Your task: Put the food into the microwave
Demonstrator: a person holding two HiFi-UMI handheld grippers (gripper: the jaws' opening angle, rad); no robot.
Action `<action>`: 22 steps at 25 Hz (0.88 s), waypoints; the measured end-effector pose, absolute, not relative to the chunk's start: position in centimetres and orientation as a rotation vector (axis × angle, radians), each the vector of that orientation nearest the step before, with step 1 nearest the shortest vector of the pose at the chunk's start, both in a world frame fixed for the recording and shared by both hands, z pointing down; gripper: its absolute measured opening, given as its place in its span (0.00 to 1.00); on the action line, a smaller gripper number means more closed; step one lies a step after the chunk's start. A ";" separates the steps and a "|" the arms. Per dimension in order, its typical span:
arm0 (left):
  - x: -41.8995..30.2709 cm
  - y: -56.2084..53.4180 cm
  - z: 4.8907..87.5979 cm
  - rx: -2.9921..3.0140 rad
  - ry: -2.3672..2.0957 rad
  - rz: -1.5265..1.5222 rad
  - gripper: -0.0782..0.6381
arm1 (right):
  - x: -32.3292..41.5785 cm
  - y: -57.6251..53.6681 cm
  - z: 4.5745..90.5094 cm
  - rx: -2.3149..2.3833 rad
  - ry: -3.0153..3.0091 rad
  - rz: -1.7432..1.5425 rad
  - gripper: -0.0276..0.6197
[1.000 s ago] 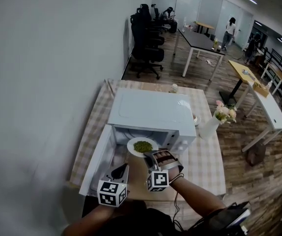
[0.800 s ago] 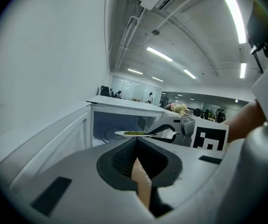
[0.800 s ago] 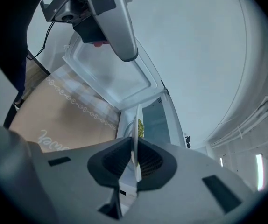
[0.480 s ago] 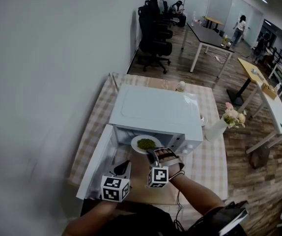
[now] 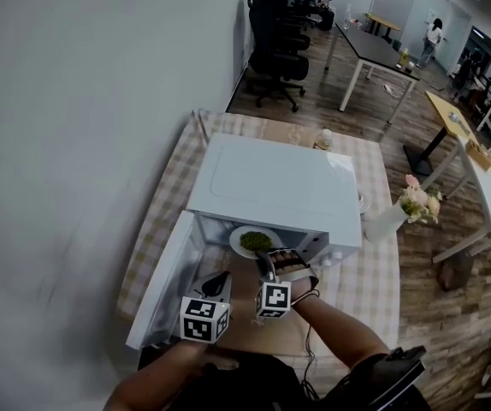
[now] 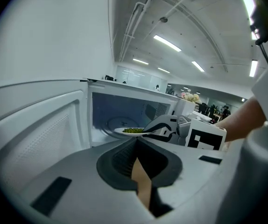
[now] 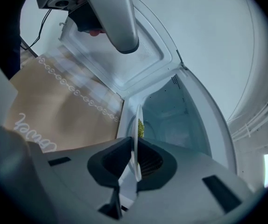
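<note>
A white microwave [image 5: 271,182] stands on a checked tablecloth with its door [image 5: 164,276] swung open to the left. My right gripper [image 5: 267,259] is shut on the near rim of a white plate [image 5: 254,241] of green food [image 7: 140,127]. The plate is level at the mouth of the cavity [image 6: 120,113], partly under the top edge. In the right gripper view the plate [image 7: 136,139] runs edge-on between the jaws. My left gripper [image 5: 220,279] hovers just inside the open door, left of the plate, with its jaws together on nothing.
A brown mat [image 7: 54,111] lies on the table in front of the microwave. A white vase of flowers [image 5: 399,212] stands to its right and a small bottle [image 5: 324,137] behind it. The wall is close on the left; desks and office chairs fill the room beyond.
Both grippers have moved forward and down toward the microwave. The plate has gone from just in front of the opening to its mouth.
</note>
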State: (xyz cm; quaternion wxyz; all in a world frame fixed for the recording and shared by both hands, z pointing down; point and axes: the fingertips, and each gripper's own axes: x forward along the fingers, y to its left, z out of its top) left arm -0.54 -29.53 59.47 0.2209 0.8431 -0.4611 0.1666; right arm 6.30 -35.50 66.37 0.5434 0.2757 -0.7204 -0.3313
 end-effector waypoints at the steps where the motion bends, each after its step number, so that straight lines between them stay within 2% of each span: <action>1: -0.6 -29.7 59.7 2.320 -1.278 0.463 0.12 | 6.3 -35.7 66.6 0.652 -1.705 -0.793 0.09; 22: -0.8 -31.4 61.8 2.276 -1.282 0.505 0.12 | 6.0 -39.5 70.8 0.581 -1.645 -0.819 0.11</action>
